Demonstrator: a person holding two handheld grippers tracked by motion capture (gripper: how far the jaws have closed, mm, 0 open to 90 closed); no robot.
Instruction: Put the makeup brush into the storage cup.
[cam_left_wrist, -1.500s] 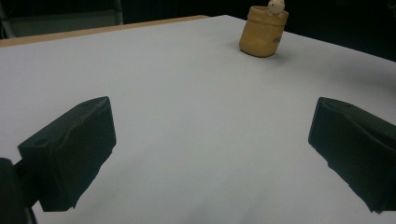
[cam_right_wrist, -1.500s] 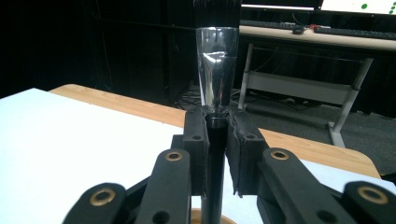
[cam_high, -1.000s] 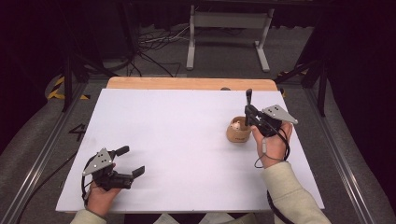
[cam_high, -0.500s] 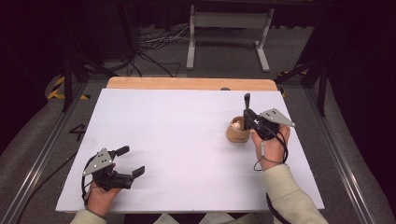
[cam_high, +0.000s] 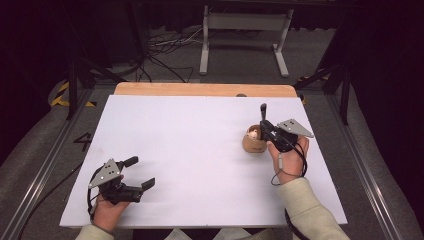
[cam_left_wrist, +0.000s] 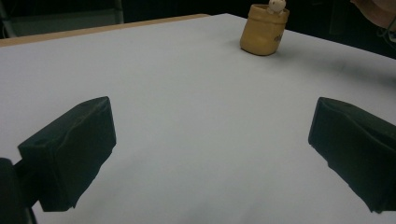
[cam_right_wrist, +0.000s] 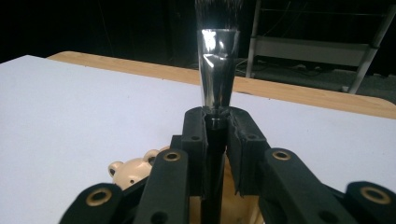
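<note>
While the right hand-held gripper (cam_high: 263, 121) is clamped on a brush (cam_right_wrist: 216, 60) above the tan pot (cam_high: 253, 141), left hand-held gripper (cam_high: 134, 172) idling wide open and empty, lowering it in looks next.

White sheet (cam_high: 200, 150) is covering the wooden table (cam_high: 200, 89). Beyond the table's far edge, a grey metal stand (cam_high: 245, 30) and cables (cam_high: 160, 50) are lying on the floor.

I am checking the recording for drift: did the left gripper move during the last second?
No. The left gripper lies at the same spot by the near left corner of the table.
</note>
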